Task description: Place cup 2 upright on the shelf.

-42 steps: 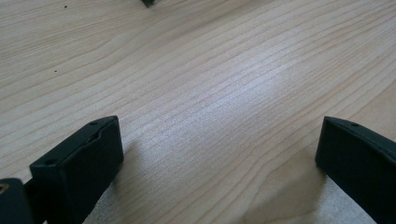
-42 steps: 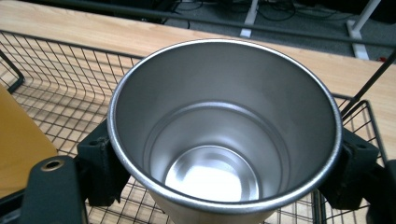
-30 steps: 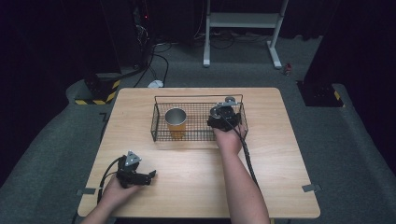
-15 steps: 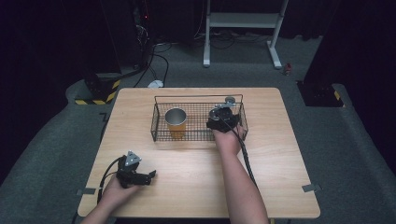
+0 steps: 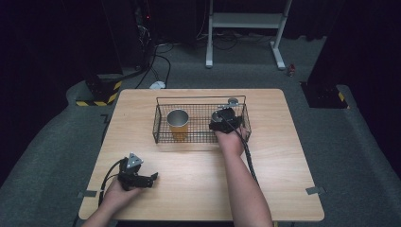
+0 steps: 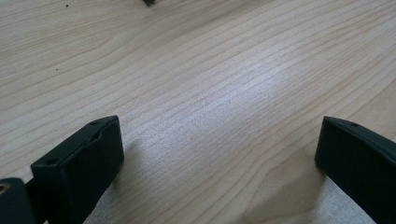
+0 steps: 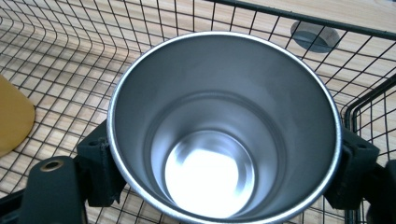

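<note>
**Steel cup held inside the wire basket**

Here, at the lower left of the high view, the left gripper (image 5: 152, 178) lies on the wooden counter (image 5: 283, 156) in the person's left hand (image 5: 118, 193), with a grey three-cornered plate on its top and a black cable looping off its left side. In the left gripper view its two black jaws stand wide apart at the bottom corners of the frame, with only bare wood grain between them.

Toward the middle of the high view, a black wire basket (image 5: 161, 137) stands on the counter's far half. A gold-coloured cup (image 5: 178, 124) stands upright in the left part of the basket, its mouth open to the camera.

Right of centre, the right gripper (image 5: 222, 115) reaches into the right part of the basket, held by the person's right hand (image 5: 229, 140), whose forearm runs up from the bottom edge. In the right gripper view the jaws press against both sides of a steel cup (image 7: 219, 130), one at the lower left and one at the lower right of its rim. The cup is upright, mouth up, its shiny bottom showing, with basket mesh behind it. A small round grey piece (image 7: 312, 35) lies on the counter just outside the basket's wall, at the upper right of that view.
</note>
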The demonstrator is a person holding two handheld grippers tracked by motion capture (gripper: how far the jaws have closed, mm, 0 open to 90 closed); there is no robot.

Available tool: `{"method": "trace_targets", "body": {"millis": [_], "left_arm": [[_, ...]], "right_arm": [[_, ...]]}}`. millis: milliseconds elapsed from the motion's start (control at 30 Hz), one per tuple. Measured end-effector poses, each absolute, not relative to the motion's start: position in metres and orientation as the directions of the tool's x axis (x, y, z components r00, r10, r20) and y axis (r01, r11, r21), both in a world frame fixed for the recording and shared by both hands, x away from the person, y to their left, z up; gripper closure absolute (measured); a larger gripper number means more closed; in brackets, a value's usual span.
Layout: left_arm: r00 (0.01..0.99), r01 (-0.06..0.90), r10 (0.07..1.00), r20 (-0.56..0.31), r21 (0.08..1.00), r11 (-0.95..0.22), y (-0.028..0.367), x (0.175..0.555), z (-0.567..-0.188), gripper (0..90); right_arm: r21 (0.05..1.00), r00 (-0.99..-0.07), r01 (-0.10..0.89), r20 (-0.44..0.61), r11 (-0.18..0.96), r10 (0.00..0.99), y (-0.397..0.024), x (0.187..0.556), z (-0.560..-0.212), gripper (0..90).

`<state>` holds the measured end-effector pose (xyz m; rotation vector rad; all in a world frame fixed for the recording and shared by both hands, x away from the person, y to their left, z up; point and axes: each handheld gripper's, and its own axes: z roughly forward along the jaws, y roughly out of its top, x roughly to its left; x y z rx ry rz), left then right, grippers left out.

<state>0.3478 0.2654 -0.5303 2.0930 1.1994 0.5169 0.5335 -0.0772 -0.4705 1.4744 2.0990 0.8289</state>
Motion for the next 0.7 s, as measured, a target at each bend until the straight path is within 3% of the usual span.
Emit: {"method": "trace_targets", "body": {"millis": [367, 700], "left_arm": [[0.501, 0.604, 0.865, 0.013, 0.711, -0.360, 0.265, 0.348, -0.530, 1.5], [0.501, 0.604, 0.865, 0.013, 0.711, -0.360, 0.265, 0.348, -0.530, 1.5]], "right_arm": [[0.683, -0.335, 0.685, -0.015, 0.254, 0.942, -0.079, 0.532, -0.469, 12.5], [0.743, -0.338, 0.623, -0.026, 0.244, 0.941, -0.087, 0.521, -0.451, 8.9]]}}
